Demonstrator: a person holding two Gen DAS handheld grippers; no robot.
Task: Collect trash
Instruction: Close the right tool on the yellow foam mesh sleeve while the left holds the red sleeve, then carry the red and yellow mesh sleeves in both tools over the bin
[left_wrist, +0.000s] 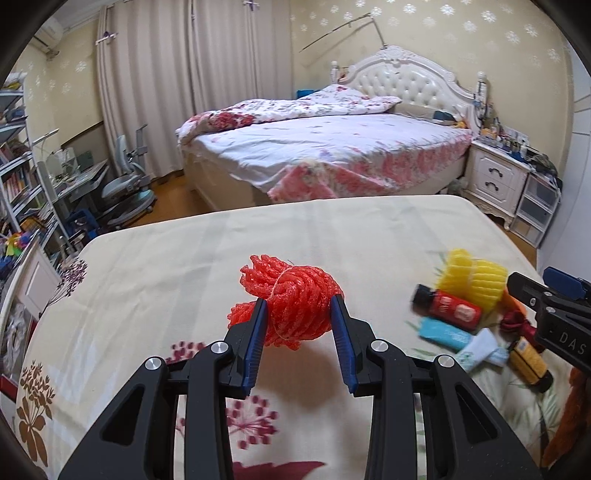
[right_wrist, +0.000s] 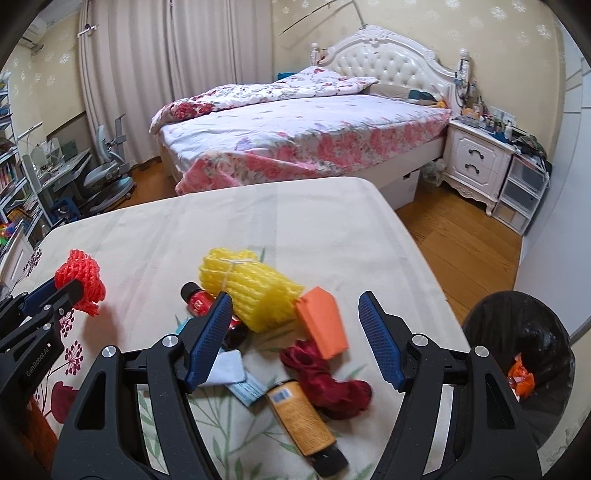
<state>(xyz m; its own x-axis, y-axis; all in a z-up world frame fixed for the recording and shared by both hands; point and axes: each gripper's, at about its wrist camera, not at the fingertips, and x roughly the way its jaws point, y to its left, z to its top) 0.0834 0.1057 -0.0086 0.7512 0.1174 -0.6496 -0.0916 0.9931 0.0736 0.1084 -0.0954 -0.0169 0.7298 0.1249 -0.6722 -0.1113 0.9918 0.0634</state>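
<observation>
My left gripper (left_wrist: 298, 305) is shut on a red foam net bundle (left_wrist: 291, 299) and holds it over the cloth-covered table (left_wrist: 184, 266); it also shows in the right wrist view (right_wrist: 82, 282). My right gripper (right_wrist: 295, 308) is open and empty above a trash pile: a yellow foam net (right_wrist: 251, 286), an orange card (right_wrist: 323, 325), a dark red net (right_wrist: 328, 380), an orange tube (right_wrist: 301, 421), a small red bottle (right_wrist: 197, 301) and light blue packets (right_wrist: 229, 369). A black-lined trash bin (right_wrist: 524, 354) stands at the table's right, with orange scraps inside.
A bed with floral bedding (right_wrist: 295, 136) stands beyond the table. A white nightstand (right_wrist: 476, 158) and plastic drawers (right_wrist: 521, 195) are at the right. A desk, chair (left_wrist: 125, 184) and bookshelves (left_wrist: 18, 166) are at the left. Wooden floor lies right of the table.
</observation>
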